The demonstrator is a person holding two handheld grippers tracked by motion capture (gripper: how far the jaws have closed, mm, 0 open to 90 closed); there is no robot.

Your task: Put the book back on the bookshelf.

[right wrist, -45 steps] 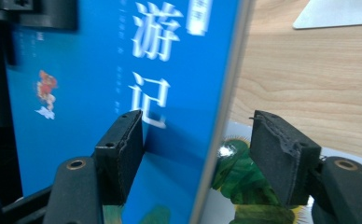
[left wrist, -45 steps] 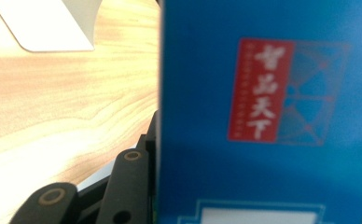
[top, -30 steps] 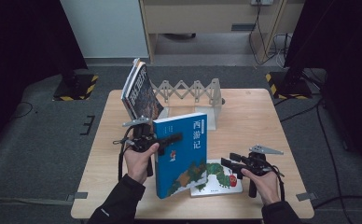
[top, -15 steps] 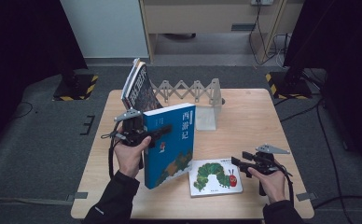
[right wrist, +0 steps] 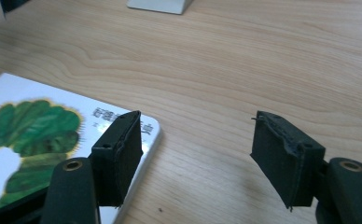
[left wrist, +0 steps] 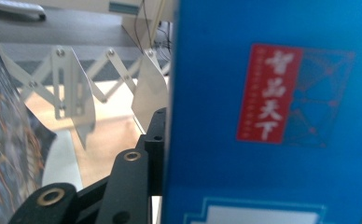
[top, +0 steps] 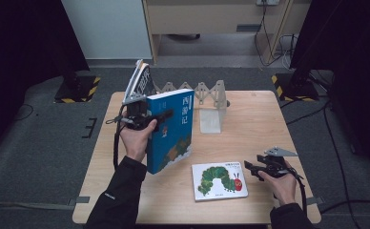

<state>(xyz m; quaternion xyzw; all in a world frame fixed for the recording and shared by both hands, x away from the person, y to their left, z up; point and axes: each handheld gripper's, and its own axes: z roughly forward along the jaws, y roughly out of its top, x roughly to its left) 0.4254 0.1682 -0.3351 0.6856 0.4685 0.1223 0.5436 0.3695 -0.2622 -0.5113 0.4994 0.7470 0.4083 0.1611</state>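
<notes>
Nearest, hovering low over the table [top: 250, 119] with jaws apart and just opening further, nothing between them: right gripper [top: 251, 168], just beside the picture book [top: 220, 180] lying flat. Farther in, clamping the blue book [top: 171, 131] upright, raised off the table: left gripper [top: 160, 116]. Beyond, standing behind: folding rack [top: 207, 98], holding a dark book [top: 142, 82] leaning.

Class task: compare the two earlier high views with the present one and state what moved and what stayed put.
The left gripper, shut on the blue book, has carried it upright toward the accordion book rack. The right gripper has drawn back from the caterpillar book; its jaws have just been opening, with nothing between them. The caterpillar book lies flat on the table, and the dark book leaning at the rack's left end is unchanged.
</notes>
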